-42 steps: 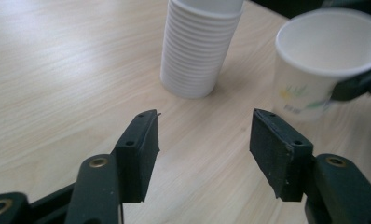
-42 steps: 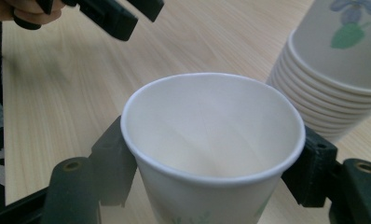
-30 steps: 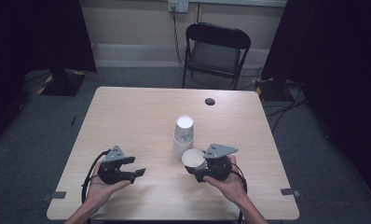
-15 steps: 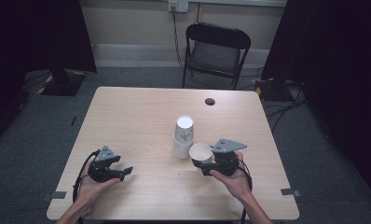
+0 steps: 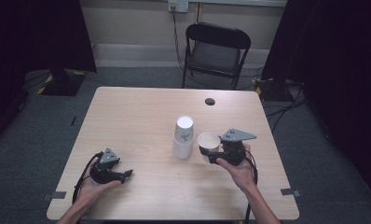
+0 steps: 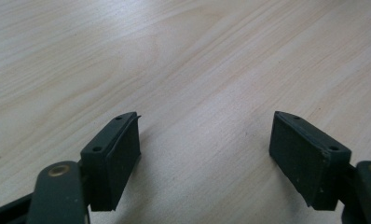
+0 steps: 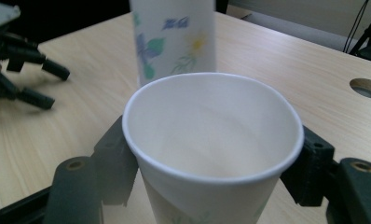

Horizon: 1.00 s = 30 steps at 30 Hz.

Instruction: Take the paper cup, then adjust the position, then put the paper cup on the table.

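Resting near the desk's (image 5: 141, 116) front-left corner, the left gripper (image 5: 126, 174) sits in the person's left hand (image 5: 92, 189), low over the wood, its cable looping off toward the front edge. Left gripper view: jaws spread wide with bare desk (image 6: 183, 60) between them, nothing held, left gripper (image 6: 206, 154) close to the surface. Toward the middle of the desk, a bit right of center, stands a cup stack (image 5: 183, 136): upside-down paper cups with a floral print, white base up. Just right of the stack, touching it or nearly so (cannot tell which), an upright cup (image 5: 208, 142) is clamped by the right gripper (image 5: 209, 156), held in the right hand (image 5: 237, 170), grey plate on top. Right gripper view: jaws pressed on both sides of the cup (image 7: 211, 154), mouth up, inside looks empty, floral print on the lower wall; right gripper (image 7: 211, 186) closed on it. Whether the cup's base is on the desk or just above it cannot be told. Behind it the stack (image 7: 174, 39) stands upright, and the left gripper (image 7: 46, 84) shows far off at that view's left. Near the desk's far edge, right of center, is a dark round hole (image 5: 210, 101). Beyond the far edge, a black chair (image 5: 216, 51) on grey floor.
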Motion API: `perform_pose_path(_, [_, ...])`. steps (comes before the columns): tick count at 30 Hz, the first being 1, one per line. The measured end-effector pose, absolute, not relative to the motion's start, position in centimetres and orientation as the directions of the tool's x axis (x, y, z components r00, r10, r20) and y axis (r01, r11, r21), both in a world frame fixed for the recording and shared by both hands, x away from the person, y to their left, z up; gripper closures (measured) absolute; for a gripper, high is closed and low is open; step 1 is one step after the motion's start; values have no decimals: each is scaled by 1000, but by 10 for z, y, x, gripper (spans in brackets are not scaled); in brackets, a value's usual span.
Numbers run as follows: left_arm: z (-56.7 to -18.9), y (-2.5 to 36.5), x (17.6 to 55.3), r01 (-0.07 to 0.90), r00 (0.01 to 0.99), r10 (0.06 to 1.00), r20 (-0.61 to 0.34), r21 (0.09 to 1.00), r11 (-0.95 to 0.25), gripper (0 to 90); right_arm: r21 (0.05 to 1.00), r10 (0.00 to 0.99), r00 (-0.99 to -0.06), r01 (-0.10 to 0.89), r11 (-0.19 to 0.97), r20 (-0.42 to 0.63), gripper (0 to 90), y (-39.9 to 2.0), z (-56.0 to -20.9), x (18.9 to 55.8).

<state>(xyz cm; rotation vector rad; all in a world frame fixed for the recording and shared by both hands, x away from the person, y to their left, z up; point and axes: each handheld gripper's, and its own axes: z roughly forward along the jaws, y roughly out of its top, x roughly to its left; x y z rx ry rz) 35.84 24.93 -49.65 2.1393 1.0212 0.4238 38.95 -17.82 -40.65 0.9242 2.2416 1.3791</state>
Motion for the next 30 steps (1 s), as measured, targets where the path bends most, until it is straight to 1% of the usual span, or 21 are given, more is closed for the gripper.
perform_pose_path(7, [-500, 249, 358, 524, 623, 782, -1, 743, -416, 173, 890, 723, -689, 358, 283, 47, 310, -191, -405, 407])
perform_pose_path(12, [-500, 249, 358, 526, 620, 784, -3, 743, -413, 169, 882, 735, -676, 371, 290, 43, 309, -194, -406, 416])
perform_pose_path(21, [-501, 249, 358, 527, 620, 784, -4, 743, -413, 168, 880, 749, -663, 366, 301, 19, 310, -191, -404, 433])
perform_pose_path(30, [-500, 249, 358, 528, 622, 783, -5, 741, -415, 163, 872, 790, -613, 369, 321, -31, 314, -187, -405, 459])
